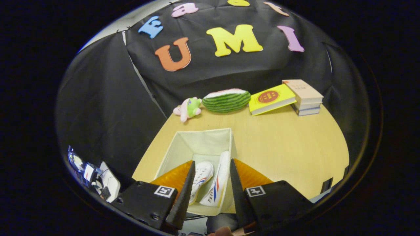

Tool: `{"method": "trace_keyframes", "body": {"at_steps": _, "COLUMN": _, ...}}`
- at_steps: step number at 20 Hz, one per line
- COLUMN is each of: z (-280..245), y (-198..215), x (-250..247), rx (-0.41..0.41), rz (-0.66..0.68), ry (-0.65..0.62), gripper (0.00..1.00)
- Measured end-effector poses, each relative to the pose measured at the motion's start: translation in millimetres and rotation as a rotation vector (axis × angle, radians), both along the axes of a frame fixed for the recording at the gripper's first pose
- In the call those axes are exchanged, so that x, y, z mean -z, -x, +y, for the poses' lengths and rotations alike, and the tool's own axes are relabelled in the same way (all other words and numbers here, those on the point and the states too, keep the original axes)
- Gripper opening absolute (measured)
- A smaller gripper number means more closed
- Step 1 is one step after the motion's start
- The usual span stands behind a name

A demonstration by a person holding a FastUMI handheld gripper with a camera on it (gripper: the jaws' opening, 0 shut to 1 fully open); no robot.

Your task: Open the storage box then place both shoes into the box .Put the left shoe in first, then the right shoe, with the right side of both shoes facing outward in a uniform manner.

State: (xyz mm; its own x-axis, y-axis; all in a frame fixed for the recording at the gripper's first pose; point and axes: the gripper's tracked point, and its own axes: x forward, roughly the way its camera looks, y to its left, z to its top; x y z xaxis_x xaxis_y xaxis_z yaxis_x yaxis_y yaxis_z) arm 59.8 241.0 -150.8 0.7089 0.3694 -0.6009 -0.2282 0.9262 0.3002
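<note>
Now gripper open w/ shoes in box.

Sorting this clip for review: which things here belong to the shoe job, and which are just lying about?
Job: open storage box; two white shoes inside it; gripper, fingers apart above the box, holding nothing.

Lying about: plush toy, watermelon toy, yellow book, stacked books, all on the table.
</note>
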Motion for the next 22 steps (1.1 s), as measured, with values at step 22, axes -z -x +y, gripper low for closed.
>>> {"method": "trace_keyframes", "body": {"at_steps": 22, "z": -141, "y": 113, "x": -147, "rx": 0.269, "rz": -0.712, "ry": 0.124, "gripper": 1.00}}
